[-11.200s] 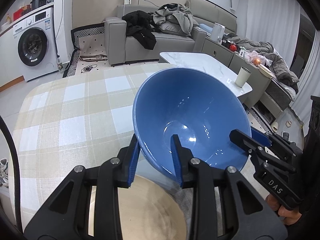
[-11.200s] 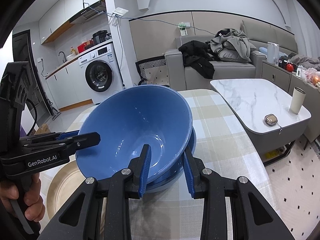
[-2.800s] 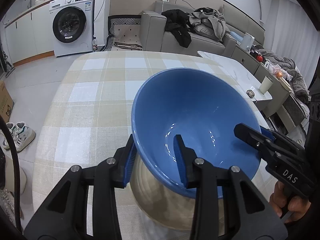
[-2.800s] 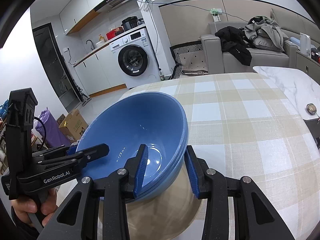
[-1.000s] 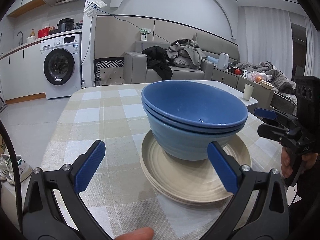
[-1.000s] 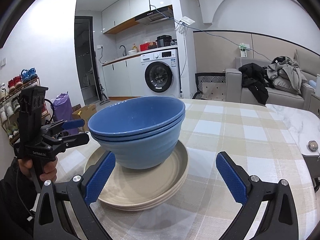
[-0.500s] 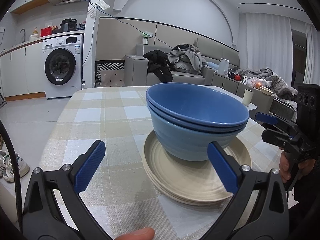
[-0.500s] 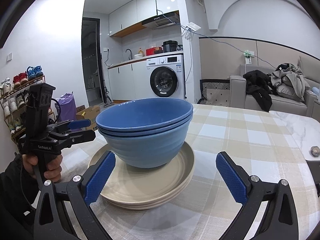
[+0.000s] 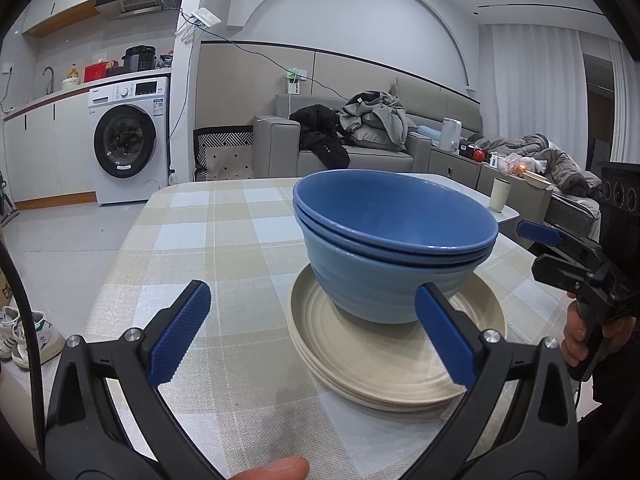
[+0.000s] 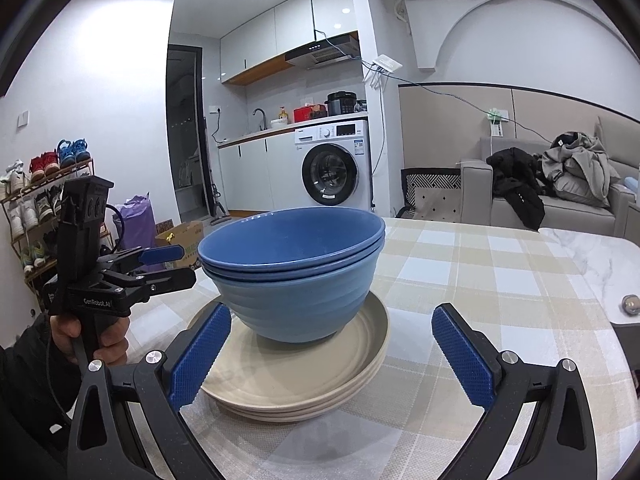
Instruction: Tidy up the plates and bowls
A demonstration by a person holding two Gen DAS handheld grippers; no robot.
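Observation:
A stack of blue bowls (image 9: 394, 240) (image 10: 294, 276) stands nested on a stack of cream plates (image 9: 396, 360) (image 10: 296, 380) on the checked tablecloth. My left gripper (image 9: 312, 316) is open, its blue pads wide apart, a short way back from the plates' near left side. It also shows in the right wrist view, the left gripper (image 10: 168, 264) held by a hand beside the bowls. My right gripper (image 10: 332, 338) is open too, back from the plates with nothing between its pads. In the left wrist view the right gripper (image 9: 544, 246) hangs at the bowls' right.
The checked table (image 9: 208, 240) extends beyond the stack. A marble coffee table (image 10: 592, 256) with a cup (image 9: 500, 194) lies to the right. A sofa with clothes (image 9: 360, 136), a washing machine (image 9: 128, 146) and a shoe rack (image 10: 36, 208) ring the room.
Earlier both grippers were shut on the blue bowl's rim and set it down on the plates. Both have since let go, opened wide and drawn back; over the last second they have barely shifted.

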